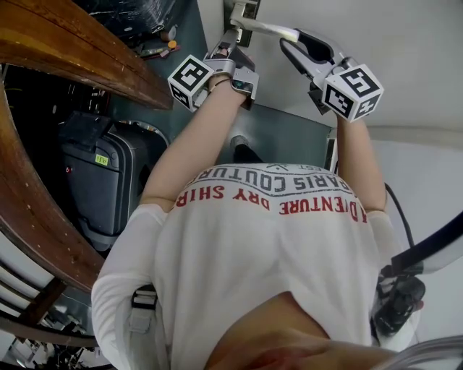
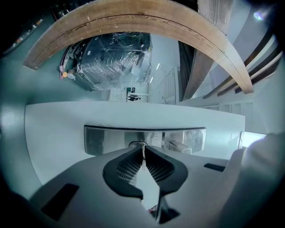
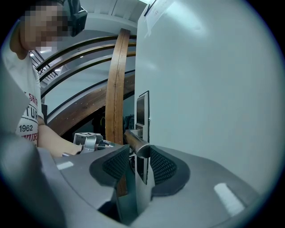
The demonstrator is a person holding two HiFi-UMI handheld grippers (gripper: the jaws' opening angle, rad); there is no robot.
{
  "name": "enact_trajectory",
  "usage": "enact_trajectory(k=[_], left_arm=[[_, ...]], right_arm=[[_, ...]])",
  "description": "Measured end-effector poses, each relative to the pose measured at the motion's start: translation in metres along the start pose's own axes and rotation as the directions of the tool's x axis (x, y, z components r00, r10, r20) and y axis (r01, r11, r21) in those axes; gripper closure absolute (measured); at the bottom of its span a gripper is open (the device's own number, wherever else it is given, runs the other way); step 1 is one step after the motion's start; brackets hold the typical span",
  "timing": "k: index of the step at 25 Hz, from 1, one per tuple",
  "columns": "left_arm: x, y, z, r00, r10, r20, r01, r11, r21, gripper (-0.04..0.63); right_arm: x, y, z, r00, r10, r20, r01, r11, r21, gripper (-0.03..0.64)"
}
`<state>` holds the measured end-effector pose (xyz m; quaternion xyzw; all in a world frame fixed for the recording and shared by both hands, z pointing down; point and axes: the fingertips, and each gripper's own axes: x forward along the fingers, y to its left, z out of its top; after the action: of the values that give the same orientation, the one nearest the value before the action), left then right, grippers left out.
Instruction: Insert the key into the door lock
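My left gripper [image 2: 142, 147] is shut on a thin metal key [image 2: 144, 160], held edge-on between the pads. The key's tip is at the keyhole [image 2: 138, 144] in the steel lock plate [image 2: 104, 140] on the white door [image 2: 58, 124]. In the head view the left gripper [image 1: 228, 49] reaches up to the plate [image 1: 243, 10]. My right gripper [image 3: 136, 161] is closed around the end of the steel door handle [image 3: 137, 143], with both pads against it. The head view shows that gripper [image 1: 301, 42] on the handle [image 1: 265, 29]. The left gripper [image 3: 91, 140] also shows past the door's edge.
A curved wooden handrail [image 1: 72, 50] runs along the left, and a dark suitcase [image 1: 108, 181] stands below it. Plastic-wrapped goods [image 2: 113, 58] sit further off. The white door [image 1: 412, 50] fills the right side. My white T-shirt [image 1: 253, 253] covers the lower head view.
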<state>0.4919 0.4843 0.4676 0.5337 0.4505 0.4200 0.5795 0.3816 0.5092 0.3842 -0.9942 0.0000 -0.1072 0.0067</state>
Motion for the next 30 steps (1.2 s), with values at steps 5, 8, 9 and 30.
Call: enact_trajectory(k=[5, 8, 9, 30], left_arm=[[-0.002, -0.001, -0.001, 0.997, -0.003, -0.071, 0.012, 0.992, 0.128, 0.538], [-0.019, -0.007, -0.002, 0.991, 0.024, -0.131, 0.013, 0.961, 0.275, 0.483], [-0.03, -0.011, -0.005, 0.986, 0.04, -0.16, 0.019, 0.937, 0.349, 0.483], [-0.318, -0.08, -0.208, 0.774, 0.35, -0.527, 0.51, 0.148, 0.847, 0.594]], right_arm=[[-0.004, -0.005, -0.001, 0.999, -0.039, -0.013, 0.039, 0.999, 0.002, 0.469], [-0.021, -0.006, 0.001, 0.992, -0.128, 0.004, 0.128, 0.992, 0.008, 0.449], [-0.03, 0.001, 0.001, 0.989, -0.146, 0.003, 0.146, 0.989, 0.007, 0.449], [-0.181, 0.287, -0.088, 0.98, 0.077, -0.182, -0.059, 0.993, 0.104, 0.615]])
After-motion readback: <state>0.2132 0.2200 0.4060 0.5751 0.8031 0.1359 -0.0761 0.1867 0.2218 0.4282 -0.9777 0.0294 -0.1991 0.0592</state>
